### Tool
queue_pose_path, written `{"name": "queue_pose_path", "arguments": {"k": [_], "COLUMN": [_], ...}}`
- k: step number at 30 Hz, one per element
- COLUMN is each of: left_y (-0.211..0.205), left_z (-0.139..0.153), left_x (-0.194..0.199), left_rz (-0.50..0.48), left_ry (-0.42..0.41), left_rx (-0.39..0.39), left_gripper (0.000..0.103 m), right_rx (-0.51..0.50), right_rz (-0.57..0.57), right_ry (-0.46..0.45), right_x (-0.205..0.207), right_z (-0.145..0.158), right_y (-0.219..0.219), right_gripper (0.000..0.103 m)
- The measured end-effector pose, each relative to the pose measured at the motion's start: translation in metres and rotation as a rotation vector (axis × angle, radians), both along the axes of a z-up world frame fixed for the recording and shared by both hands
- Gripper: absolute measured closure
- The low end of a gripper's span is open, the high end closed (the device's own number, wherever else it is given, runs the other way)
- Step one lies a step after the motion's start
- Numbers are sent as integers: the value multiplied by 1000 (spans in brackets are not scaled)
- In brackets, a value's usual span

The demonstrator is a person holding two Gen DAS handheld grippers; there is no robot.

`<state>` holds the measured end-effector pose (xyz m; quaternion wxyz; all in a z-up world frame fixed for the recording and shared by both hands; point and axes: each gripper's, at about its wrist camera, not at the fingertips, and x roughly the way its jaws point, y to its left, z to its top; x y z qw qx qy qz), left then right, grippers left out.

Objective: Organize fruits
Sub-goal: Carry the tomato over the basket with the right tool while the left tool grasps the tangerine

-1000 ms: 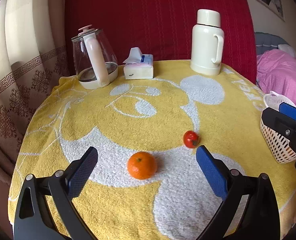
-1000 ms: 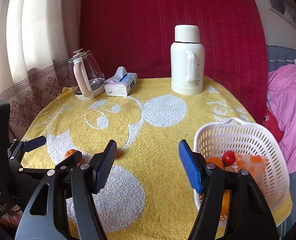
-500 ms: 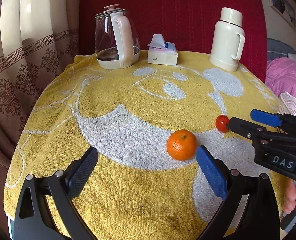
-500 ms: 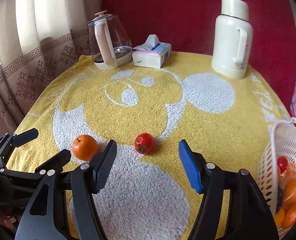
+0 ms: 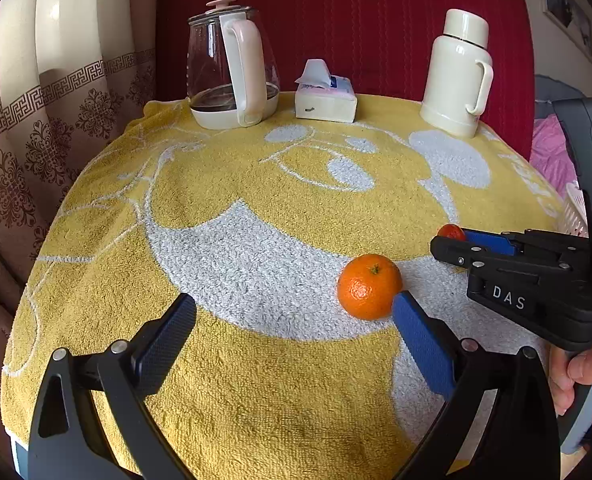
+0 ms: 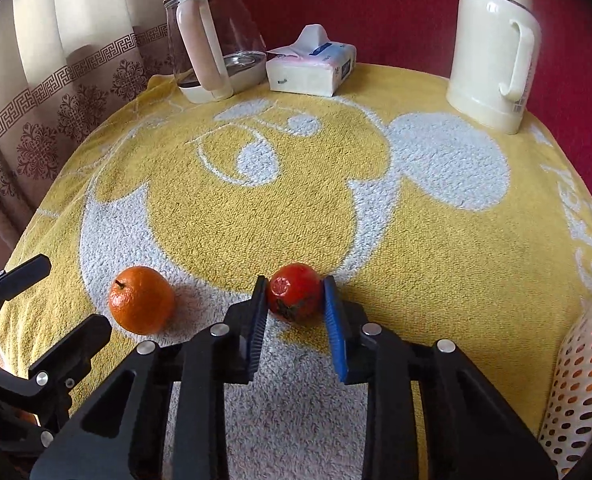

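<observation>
While the right gripper point(image 6: 295, 300) has just clamped onto the little red fruit point(image 6: 295, 293) dead ahead between its pads on the bench point(image 6: 416, 264), the left gripper point(image 5: 294, 322) gapes empty, orange point(image 5: 369, 286) probably just touching its right fingertip point(image 5: 406, 308).

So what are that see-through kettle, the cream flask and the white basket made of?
Kettle: seemingly clear glass, glossy and see-through, with a matte pink handle, probably plastic. Flask: smooth cream shell with soft shine, plastic or enamelled metal; I can't tell which. Basket: white plastic by its look, its wall pierced with rows of holes.
</observation>
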<state>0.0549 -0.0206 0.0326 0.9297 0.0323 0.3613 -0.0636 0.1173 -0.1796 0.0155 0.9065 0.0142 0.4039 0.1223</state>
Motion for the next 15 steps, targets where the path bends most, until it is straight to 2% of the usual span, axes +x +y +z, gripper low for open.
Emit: {"name": "queue_pose_path", "arguments": {"k": [15], "left_y": [-14], "left_z": [2], "left_x": [7], "left_rz": [-23], "left_ry": [-8], "left_rx": [8], "left_gripper": [6], "right_rx": [27], "right_rz": [-31], "right_ry": [-43], "right_x": [-18], "right_z": [13], "right_y": [-13], "right_gripper": [76]}}
